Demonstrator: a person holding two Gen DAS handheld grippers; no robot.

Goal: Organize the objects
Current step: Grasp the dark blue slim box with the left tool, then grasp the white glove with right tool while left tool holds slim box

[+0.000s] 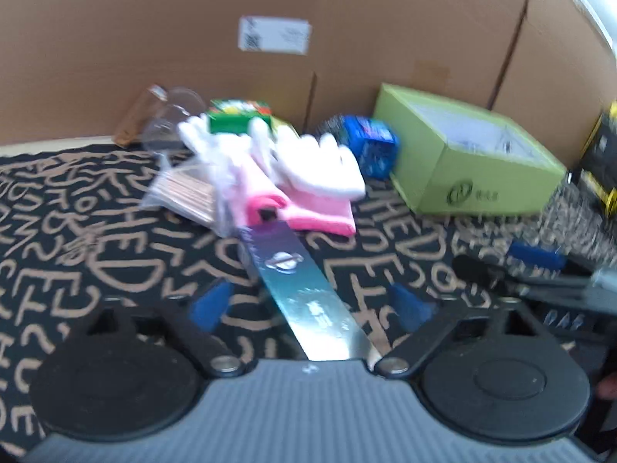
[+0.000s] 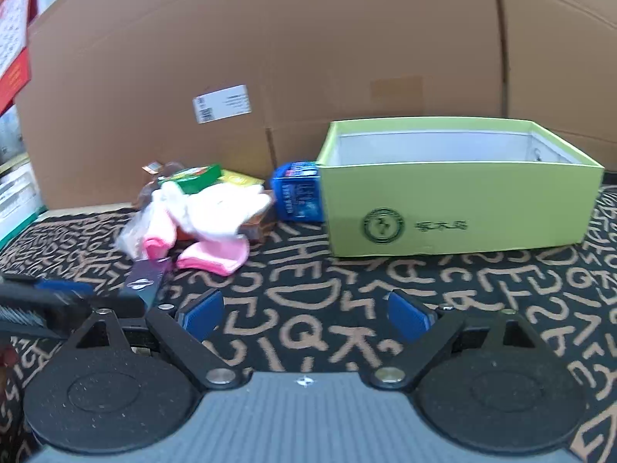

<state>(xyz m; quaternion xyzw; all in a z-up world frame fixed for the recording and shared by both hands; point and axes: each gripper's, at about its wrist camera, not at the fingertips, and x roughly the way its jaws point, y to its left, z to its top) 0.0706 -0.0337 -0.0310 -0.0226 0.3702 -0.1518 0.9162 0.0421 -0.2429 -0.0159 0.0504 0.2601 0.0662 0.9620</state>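
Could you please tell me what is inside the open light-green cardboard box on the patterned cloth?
Only pale inner walls show inside the light-green cardboard box. Nothing rises above its rim, but the near wall hides the floor, so flat items cannot be ruled out.

Glossy ruler [image 1: 304, 293], matt cardboard box [image 2: 459, 208]

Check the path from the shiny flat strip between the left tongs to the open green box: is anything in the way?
Nothing visible blocks it. The strip lies between the left tongs, whose pads are not touching it. Bare patterned cloth runs to the green box. The glove pile and blue pack sit aside.
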